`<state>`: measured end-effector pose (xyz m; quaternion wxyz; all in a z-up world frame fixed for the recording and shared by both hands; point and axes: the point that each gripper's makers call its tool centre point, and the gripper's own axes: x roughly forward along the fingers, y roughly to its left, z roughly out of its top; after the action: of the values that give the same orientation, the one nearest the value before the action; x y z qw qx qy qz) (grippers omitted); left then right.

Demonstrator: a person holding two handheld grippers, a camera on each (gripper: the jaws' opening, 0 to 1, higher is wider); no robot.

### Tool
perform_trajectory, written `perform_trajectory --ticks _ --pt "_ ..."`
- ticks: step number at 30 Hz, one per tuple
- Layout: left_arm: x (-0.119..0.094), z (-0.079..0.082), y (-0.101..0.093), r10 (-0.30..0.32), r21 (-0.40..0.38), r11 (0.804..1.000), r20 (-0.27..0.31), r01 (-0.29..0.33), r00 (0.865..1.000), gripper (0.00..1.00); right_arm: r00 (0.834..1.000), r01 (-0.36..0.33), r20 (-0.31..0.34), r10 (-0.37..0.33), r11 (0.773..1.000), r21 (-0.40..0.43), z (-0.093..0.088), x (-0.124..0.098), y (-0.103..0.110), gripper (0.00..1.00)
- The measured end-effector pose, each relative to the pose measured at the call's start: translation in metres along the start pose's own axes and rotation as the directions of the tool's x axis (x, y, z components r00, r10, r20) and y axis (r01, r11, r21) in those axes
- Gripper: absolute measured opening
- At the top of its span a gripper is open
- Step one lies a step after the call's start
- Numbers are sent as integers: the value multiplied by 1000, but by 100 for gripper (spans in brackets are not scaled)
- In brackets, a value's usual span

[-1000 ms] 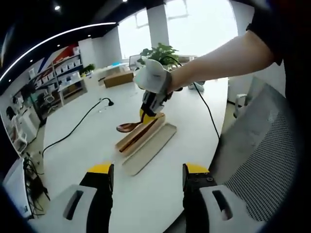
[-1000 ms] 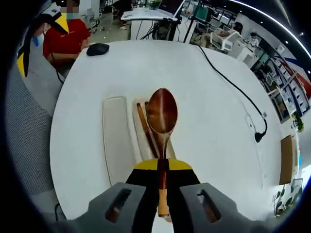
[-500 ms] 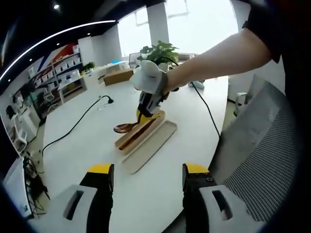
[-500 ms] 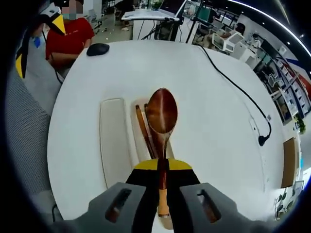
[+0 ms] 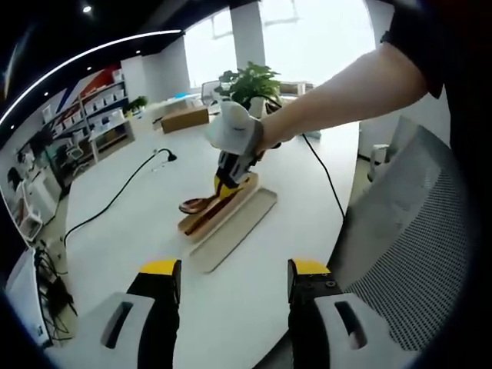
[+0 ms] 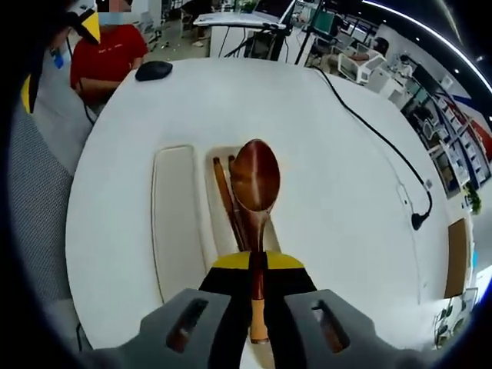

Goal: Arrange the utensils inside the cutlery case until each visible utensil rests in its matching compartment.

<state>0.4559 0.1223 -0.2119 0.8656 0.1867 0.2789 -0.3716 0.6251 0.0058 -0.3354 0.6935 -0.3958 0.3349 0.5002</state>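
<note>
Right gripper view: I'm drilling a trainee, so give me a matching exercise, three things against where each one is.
Things:
1. wooden spoon
2. chopsticks
3. computer mouse

Places:
A. lying in the cutlery case
B. far edge of the white table
C. clamped in the right gripper

Pairs: 1-C, 2-A, 3-B

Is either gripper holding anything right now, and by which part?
The right gripper is shut on the dark wooden spoon, gripping its handle near the pale end, bowl forward over the wooden cutlery case. The left gripper holds nothing, jaws open.
</note>
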Motion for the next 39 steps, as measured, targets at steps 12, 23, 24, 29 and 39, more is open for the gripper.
perform_trajectory --ticks 12,23,24,29,39 --pt "-1 -1 3 11 -2 1000 -5 -11 1000 58 1000 9 -24 -10 999 -40 -6 4 -2 1" --pt "-3 -1 5 24 3 1000 -3 -24 1000 58 999 9 -31 -10 1000 -18 -7 1 -4 2" --pt "-3 0 5 24 2 1000 -2 -24 1000 58 999 11 -30 -12 1000 -23 -7 1 -5 2" --pt "-2 -2 4 21 13 1000 -15 -21 1000 58 999 30 -19 -31 999 -20 -6 0 -8 2" --pt "-4 0 8 36 3 999 1 -36 999 58 999 21 -30 -20 1000 23 -8 -5 -11 6"
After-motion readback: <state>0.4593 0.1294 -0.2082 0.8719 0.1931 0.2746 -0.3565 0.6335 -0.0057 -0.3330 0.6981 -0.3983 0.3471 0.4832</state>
